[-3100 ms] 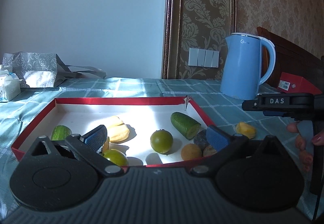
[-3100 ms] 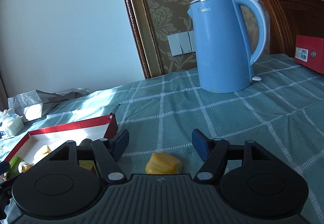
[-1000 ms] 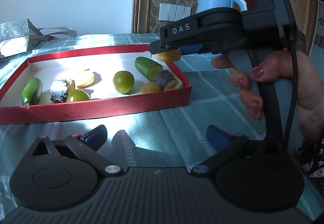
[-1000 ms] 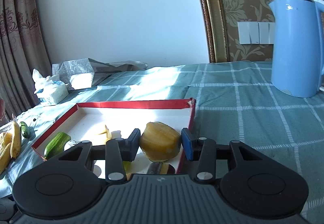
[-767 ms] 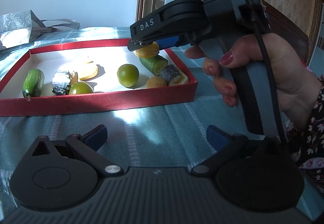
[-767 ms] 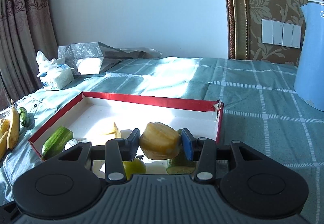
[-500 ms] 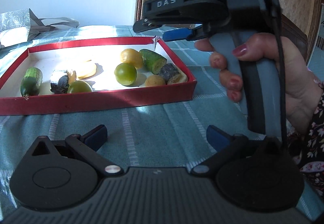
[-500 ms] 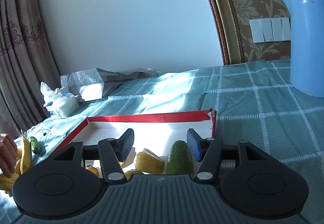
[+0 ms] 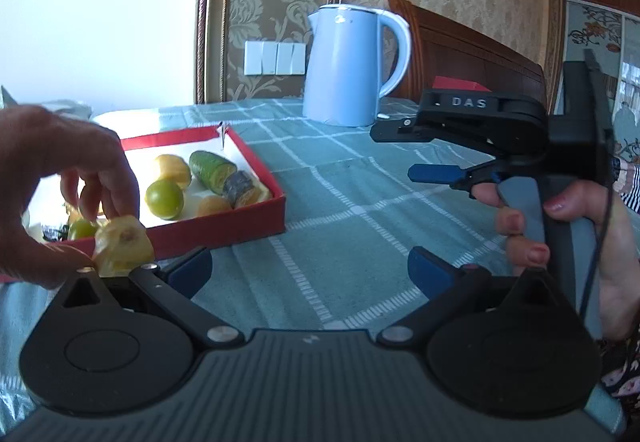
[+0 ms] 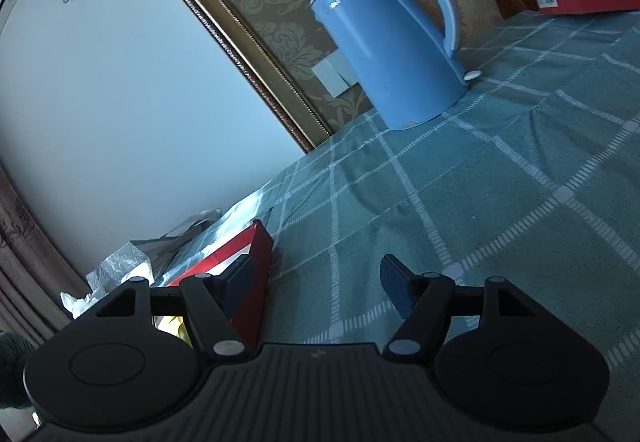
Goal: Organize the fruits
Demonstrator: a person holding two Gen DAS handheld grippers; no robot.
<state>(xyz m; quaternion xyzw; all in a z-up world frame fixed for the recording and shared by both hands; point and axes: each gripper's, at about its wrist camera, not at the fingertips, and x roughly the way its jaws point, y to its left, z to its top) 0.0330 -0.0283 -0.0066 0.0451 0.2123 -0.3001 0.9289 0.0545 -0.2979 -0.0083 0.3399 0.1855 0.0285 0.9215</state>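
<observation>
Both claws gape, gripping nothing: the left claw [image 9: 310, 270] and right claw [image 10: 316, 284] hover over the worktop [image 9: 360, 202]. A bare hand [image 9: 60, 182] holds a yellow fruit piece [image 9: 123, 246] beside the left claw's left finger, at the red tray's [image 9: 240, 228] near edge.

Your right gripper [image 10: 316, 284] hangs with its blue pads spread wide, nothing between them, over the green checked tablecloth [image 10: 500, 178]. The red box [image 10: 256, 246] sits just beside your left pad. A blue kettle [image 10: 384, 54] stands well beyond.
</observation>
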